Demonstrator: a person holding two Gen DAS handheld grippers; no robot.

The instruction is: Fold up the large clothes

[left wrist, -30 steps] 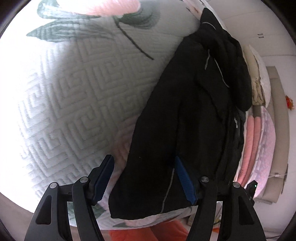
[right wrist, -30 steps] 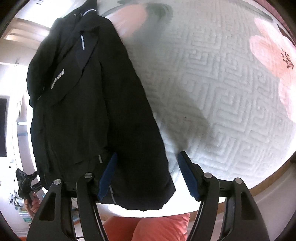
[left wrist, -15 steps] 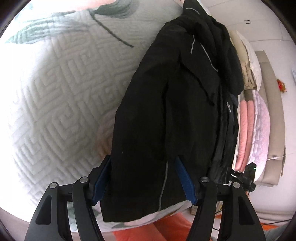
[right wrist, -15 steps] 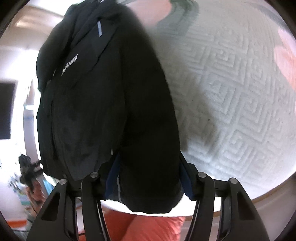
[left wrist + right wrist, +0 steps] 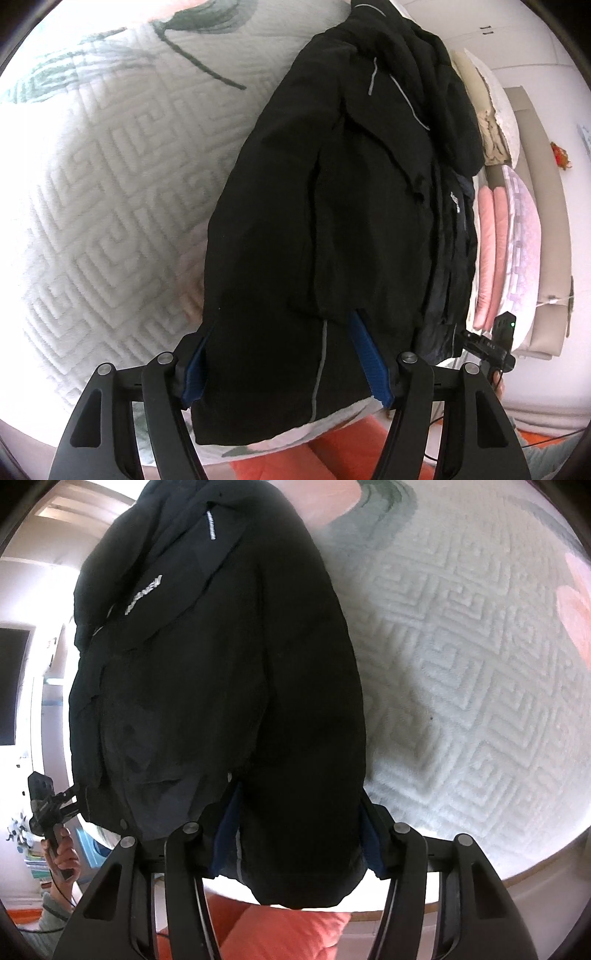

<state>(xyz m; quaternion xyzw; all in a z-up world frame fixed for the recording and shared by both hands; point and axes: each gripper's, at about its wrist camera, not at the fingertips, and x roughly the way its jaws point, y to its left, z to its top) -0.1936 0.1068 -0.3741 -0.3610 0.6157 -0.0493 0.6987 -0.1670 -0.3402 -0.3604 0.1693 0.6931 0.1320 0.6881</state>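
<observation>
Between your left gripper's (image 5: 286, 363) blue pads, the near hem of the black jacket (image 5: 332, 221) is lying on the quilted bedspread (image 5: 103, 206). Those fingers are standing spread, the left pad (image 5: 194, 376) half hidden behind the cloth edge, the right pad (image 5: 369, 362) showing clear with a gap beside it, so you are not squeezing anything there. Ahead of the fingertips, the jacket is stretching away lengthwise toward its collar. Beyond the right finger, folded pink bedding (image 5: 495, 254) is sitting stacked. Your right gripper (image 5: 295, 840) is straddling the jacket's other hem corner (image 5: 295, 849); its jaws have just been closing, and the cloth is bunching between both pads, though whether they are pressing yet you cannot tell. Left of those fingers, your other hand (image 5: 61, 853) is holding a handle.
</observation>
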